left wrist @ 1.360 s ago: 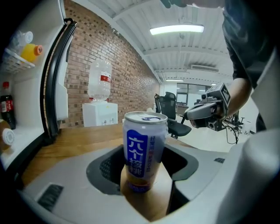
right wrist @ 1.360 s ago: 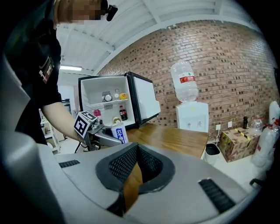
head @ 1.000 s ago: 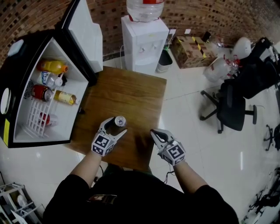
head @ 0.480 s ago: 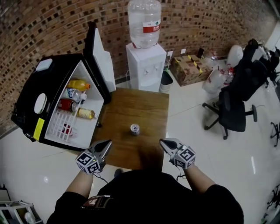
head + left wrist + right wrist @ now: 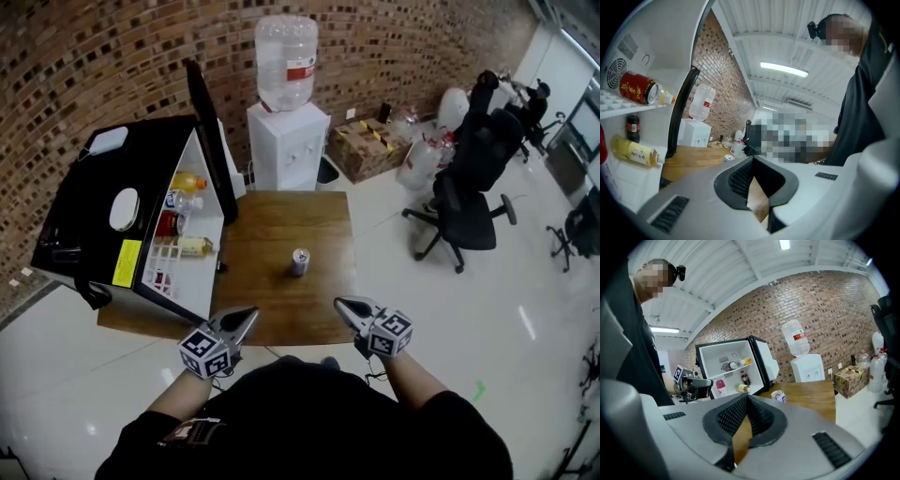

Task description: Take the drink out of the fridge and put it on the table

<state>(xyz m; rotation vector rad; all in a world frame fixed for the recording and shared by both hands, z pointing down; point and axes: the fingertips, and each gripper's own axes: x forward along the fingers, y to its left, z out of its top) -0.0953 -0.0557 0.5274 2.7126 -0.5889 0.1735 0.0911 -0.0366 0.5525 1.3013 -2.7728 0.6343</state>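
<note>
A silver drink can (image 5: 299,262) stands upright near the middle of the wooden table (image 5: 281,220); it also shows in the left gripper view as the can (image 5: 729,158) and in the right gripper view as the can (image 5: 778,396). My left gripper (image 5: 247,316) hovers at the table's near edge, well short of the can. Its jaws are closing the last bit and meet, with nothing between them (image 5: 753,160). My right gripper (image 5: 341,304) hangs beside it to the right, shut and empty (image 5: 746,398).
The black fridge (image 5: 103,202) stands open at the table's left, with an orange bottle (image 5: 187,181), a red can (image 5: 169,223) and a yellow bottle (image 5: 194,246) on its shelves. Behind are a water dispenser (image 5: 286,141), a cardboard box (image 5: 364,145) and an office chair (image 5: 469,202).
My left gripper has let go of the can, pulled back to the table's near edge and shut. The right gripper drew back too. The view has backed away from the table.
</note>
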